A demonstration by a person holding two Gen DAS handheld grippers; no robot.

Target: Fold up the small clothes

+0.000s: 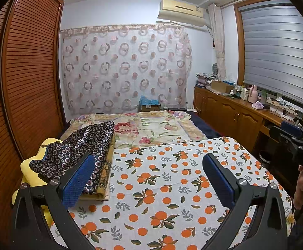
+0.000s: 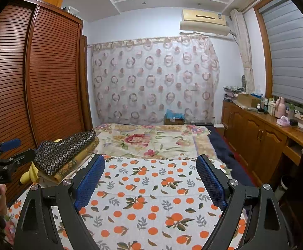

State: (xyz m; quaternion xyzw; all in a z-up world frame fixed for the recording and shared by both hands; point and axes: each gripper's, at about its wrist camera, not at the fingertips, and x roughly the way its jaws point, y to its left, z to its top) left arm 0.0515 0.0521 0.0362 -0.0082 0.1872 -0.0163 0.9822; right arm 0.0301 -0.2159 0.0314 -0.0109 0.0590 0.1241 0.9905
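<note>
The dark circle-print garment [image 1: 78,150] lies folded atop a stack on the bed's left edge, just beside my left gripper [image 1: 149,177], whose jaws stand wide apart and empty; its long axis runs away from me toward the curtain. From the right wrist, my right gripper [image 2: 150,179], jaws likewise spread, sits farther off, with the garment forward-left. I judge the left nearer.
</note>
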